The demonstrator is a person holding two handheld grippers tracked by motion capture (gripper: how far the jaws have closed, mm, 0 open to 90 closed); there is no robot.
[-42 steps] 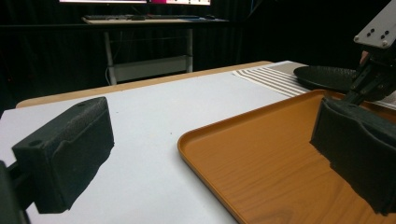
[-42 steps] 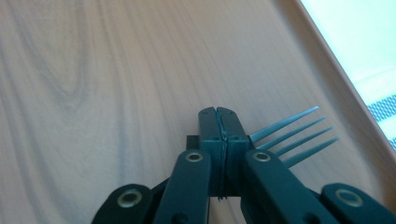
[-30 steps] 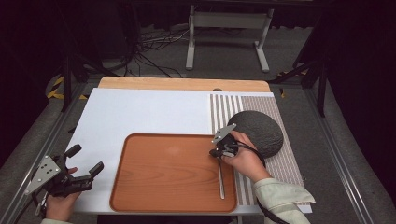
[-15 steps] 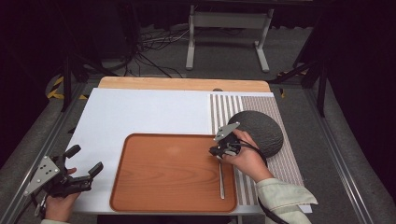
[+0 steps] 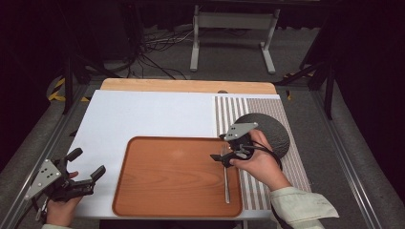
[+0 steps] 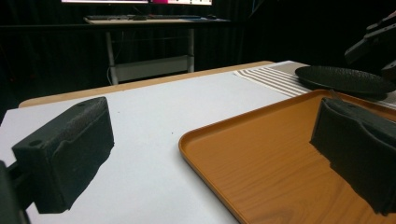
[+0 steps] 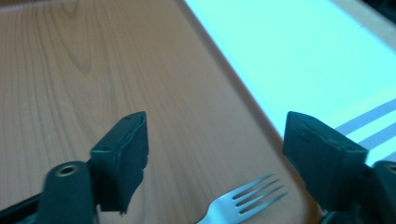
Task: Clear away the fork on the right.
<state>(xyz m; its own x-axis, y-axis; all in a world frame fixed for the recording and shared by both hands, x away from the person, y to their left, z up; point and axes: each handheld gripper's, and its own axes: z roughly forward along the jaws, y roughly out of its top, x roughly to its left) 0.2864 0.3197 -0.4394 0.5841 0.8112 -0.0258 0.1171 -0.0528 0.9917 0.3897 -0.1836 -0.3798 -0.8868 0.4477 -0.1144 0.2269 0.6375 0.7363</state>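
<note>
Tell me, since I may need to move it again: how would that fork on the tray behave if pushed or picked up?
The fork looks like metal, so probably stiff. It lies flat on the smooth tray, so a push would likely slide it, not roll it. Being thin and low, it may be awkward to pinch.

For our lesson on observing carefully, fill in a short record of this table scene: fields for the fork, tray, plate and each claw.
fork: lies flat along the tray's right side, tines pointing away from the person
tray: orange-brown, on the white sheet
plate: dark, round, on the striped mat
right claw: jaws just opened, above the fork's tines, nothing held
left claw: open, holding nothing, left of the tray
</note>
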